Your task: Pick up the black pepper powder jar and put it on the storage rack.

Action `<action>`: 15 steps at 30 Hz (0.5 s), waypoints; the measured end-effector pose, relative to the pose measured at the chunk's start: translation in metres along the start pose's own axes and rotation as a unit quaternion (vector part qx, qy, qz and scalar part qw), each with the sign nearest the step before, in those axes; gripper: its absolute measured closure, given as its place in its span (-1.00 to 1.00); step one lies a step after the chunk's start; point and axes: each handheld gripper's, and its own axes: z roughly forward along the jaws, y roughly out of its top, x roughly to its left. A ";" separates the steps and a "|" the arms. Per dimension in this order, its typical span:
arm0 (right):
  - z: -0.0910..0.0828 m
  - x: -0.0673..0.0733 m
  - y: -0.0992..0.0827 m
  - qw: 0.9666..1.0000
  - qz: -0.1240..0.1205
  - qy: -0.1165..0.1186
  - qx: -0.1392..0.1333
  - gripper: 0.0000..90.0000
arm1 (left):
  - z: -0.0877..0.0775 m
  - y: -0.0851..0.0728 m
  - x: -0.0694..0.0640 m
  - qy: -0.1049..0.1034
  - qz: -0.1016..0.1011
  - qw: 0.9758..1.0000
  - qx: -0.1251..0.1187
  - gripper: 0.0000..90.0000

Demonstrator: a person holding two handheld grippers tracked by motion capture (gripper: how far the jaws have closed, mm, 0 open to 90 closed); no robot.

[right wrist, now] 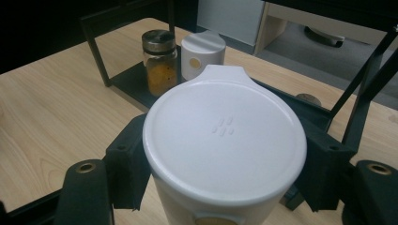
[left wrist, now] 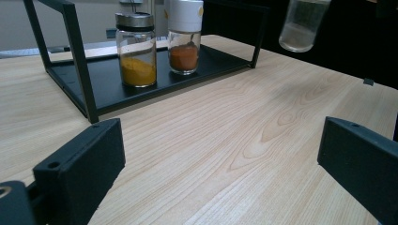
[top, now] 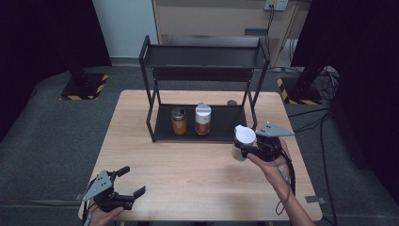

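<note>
While clamped in the right gripper [top: 245, 151], smooth white-lidded jar [right wrist: 224, 136] (round, glassy); left gripper [top: 128, 182] fingers wide apart.

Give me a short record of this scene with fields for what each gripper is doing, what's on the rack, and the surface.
right gripper: shut on the white-lidded jar, held off the table beside the rack's right end
left gripper: jaws open, nothing between them, near the table's front left corner
rack: black, two-tier, at the back of the table
lower shelf: metal-lidded jar of yellow powder, white-capped jar of orange-red powder, side by side
surface: light wooden table
</note>
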 end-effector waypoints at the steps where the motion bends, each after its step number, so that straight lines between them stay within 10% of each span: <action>1: 0.000 0.000 0.000 1.000 0.000 0.000 0.000 -0.31 | 0.000 0.000 0.000 0.000 0.000 1.000 0.000 -0.99; 15: 0.040 -0.003 0.026 1.000 0.004 -0.016 -0.001 -0.31 | 0.000 0.000 0.000 0.000 -0.001 1.000 0.000 -0.99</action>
